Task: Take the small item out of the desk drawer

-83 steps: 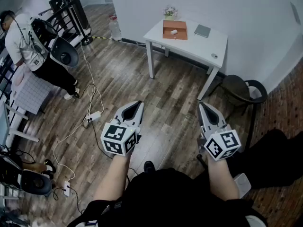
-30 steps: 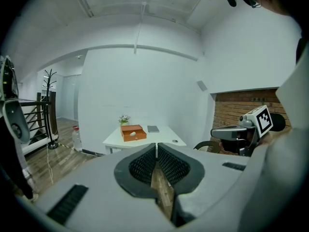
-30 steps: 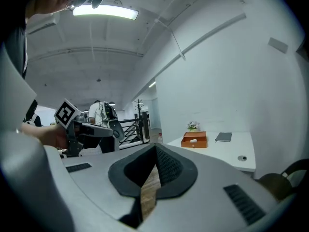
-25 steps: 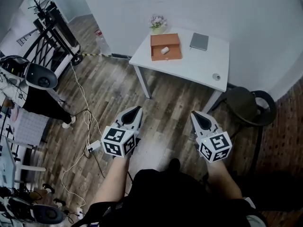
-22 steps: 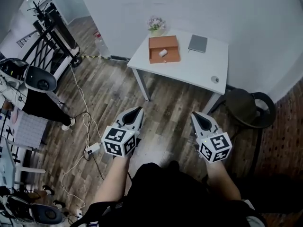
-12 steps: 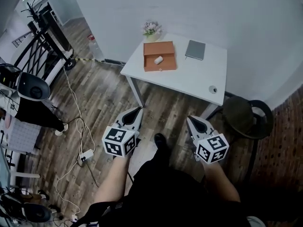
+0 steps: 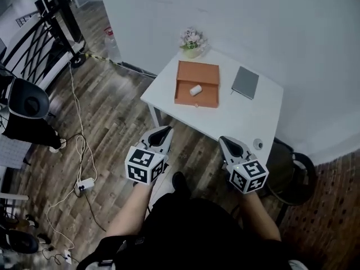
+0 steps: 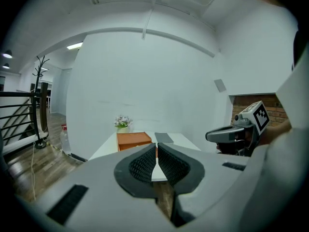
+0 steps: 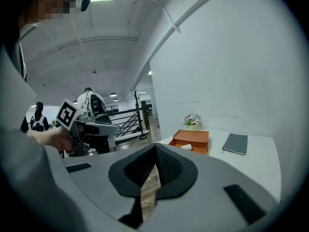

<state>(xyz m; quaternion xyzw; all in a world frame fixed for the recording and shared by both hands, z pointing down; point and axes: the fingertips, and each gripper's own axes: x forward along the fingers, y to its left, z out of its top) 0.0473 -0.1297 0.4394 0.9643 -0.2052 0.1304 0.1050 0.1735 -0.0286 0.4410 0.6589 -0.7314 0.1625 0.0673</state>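
Two grippers hang over the wooden floor [image 7: 112,106], a little way from the white desk [image 7: 236,117], as I work the rig remotely; the left gripper [image 7: 162,130] has its jaws pressed together with nothing between them, and its own view shows the ribbed pads meeting at the tip; the right gripper [image 7: 224,141] is likewise fully closed and empty, with only floor showing through the slit behind its pads.

On the desk sits an open-topped orange drawer [image 7: 185,75], the one real container here; inside it lies a single small white item [image 7: 195,90], a short cylinder on its side near the middle of the drawer floor, clear of the walls; neither gripper touches it, and both are well apart from it; I see nothing else in the drawer.

Just behind the drawer, at the desk's far corner against the wall, a small pot of pale flowers [image 7: 192,43] stands upright; a grey notebook [image 7: 246,82] lies flat to the drawer's right, near it but not touching; a small round object [image 7: 257,144] rests near the desk's front right edge, too small for me to identify; a dark chair [image 7: 292,176] stands beside that end of the desk.
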